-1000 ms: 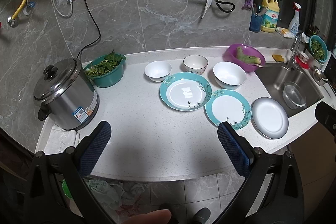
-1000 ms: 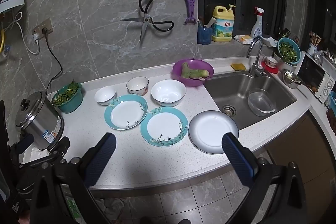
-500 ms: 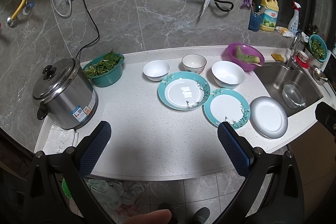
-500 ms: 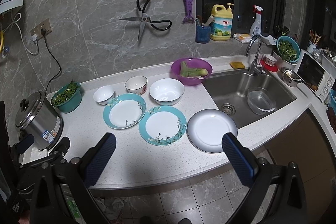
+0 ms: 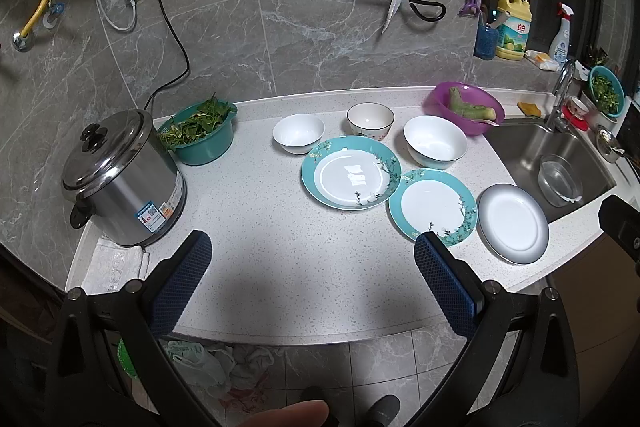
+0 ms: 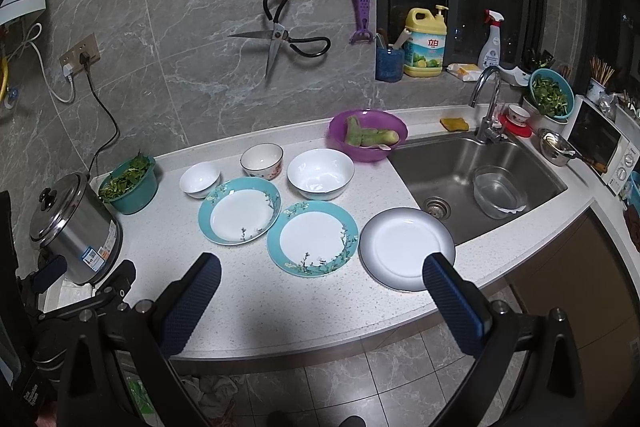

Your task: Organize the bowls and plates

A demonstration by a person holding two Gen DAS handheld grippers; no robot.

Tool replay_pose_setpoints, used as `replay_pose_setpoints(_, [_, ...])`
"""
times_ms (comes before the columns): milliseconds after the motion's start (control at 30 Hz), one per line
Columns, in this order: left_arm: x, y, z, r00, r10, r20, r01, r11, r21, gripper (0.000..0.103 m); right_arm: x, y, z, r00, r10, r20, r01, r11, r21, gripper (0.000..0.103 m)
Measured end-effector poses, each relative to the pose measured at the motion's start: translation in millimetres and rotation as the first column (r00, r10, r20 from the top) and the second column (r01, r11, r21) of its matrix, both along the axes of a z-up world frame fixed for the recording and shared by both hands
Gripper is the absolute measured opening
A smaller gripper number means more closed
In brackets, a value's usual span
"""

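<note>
yellow dish-soap bottle [image 6: 425, 43] on the ledge far ahead of the right fingers: green label with red logo "立白" | steel rice cooker [image 5: 124, 179] ahead-left of the left fingers: blue stickers, print too small to read

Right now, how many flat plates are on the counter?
3, in a row in front of the bowls: a teal-rimmed plate farthest from the sink, a second teal-rimmed plate in the middle, and a grey-rimmed white plate beside the sink. None stacked; none looks hidden.
</note>
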State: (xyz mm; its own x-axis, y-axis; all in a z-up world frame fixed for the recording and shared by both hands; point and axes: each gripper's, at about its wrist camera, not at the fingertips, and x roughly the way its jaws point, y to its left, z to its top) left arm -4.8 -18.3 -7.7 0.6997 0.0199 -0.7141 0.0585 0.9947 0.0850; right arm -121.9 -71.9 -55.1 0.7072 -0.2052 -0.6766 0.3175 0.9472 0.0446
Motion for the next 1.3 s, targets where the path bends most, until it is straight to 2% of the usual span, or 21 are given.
replay_pose_setpoints(1300, [20.6,-10.9,-15.3,1.0,-0.005,-0.028,0.005,1.0,0.005,0.103,7.1,-5.6,0.6,1.0,0.0,-0.006,0.001,1.0,0.005,0.103])
